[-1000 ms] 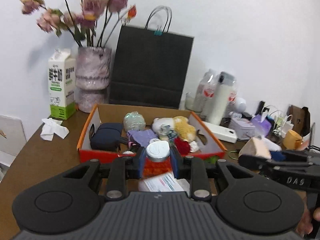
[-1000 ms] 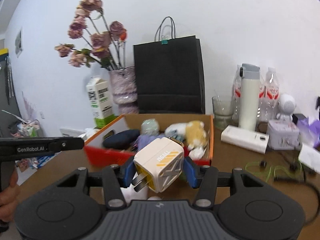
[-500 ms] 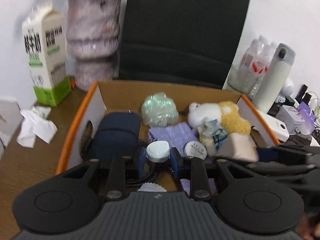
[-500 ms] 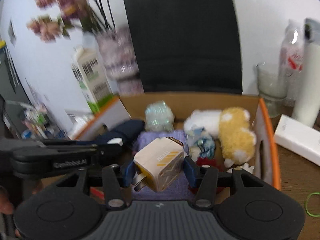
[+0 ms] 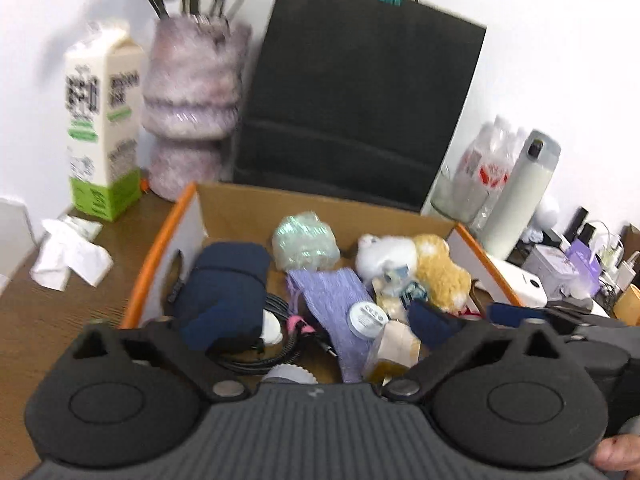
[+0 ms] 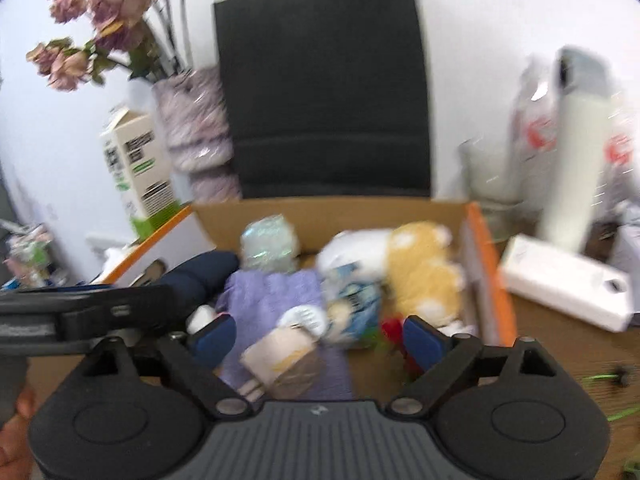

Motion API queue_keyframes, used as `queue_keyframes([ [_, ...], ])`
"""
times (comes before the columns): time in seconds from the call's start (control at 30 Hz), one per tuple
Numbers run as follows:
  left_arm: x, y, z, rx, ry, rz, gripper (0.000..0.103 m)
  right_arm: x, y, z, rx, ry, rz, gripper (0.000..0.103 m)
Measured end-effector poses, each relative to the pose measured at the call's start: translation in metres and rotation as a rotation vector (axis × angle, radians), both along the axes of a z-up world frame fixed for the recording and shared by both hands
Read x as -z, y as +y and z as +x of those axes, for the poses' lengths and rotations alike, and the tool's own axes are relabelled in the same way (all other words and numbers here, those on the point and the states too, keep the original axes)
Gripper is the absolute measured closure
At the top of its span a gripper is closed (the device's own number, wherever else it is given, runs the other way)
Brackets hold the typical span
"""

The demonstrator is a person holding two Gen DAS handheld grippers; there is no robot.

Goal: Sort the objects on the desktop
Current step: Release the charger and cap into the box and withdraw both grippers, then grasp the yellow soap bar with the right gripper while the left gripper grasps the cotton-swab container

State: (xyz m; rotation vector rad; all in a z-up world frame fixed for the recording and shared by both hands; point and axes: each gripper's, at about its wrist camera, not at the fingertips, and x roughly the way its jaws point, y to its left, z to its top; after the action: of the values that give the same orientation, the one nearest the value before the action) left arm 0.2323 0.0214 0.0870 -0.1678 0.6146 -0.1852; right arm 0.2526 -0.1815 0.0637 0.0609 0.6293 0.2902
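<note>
Both claws opening: left gripper drops jar, right gripper drops charger, lower-centre in box. Both sorted.

Plain white wall, brown wooden desk, even bright indoor light, no windows in view
</note>
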Motion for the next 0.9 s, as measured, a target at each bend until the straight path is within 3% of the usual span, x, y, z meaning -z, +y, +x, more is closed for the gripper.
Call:
queue_keyframes([
  [0.2,-0.009,-0.019,-0.044,0.012,-0.057,0.114,0.000,-0.017,-0.014,-0.038,0.124,-0.066,-0.064,0.008],
  [0.47,-0.016,-0.030,-0.138,-0.025,-0.132,0.176,0.000,-0.019,-0.026,-0.139,0.111,-0.123,-0.052,0.003],
  [0.63,-0.002,-0.029,-0.205,-0.005,-0.163,0.139,0.000,-0.003,-0.039,-0.209,0.115,-0.109,-0.016,0.000],
  [0.77,0.018,-0.031,-0.256,0.025,-0.156,0.151,0.000,0.019,-0.047,-0.256,0.122,-0.063,-0.017,0.000],
  [0.9,0.035,-0.030,-0.297,-0.043,-0.162,0.179,0.000,0.037,-0.051,-0.301,0.125,-0.018,-0.028,0.000],
])
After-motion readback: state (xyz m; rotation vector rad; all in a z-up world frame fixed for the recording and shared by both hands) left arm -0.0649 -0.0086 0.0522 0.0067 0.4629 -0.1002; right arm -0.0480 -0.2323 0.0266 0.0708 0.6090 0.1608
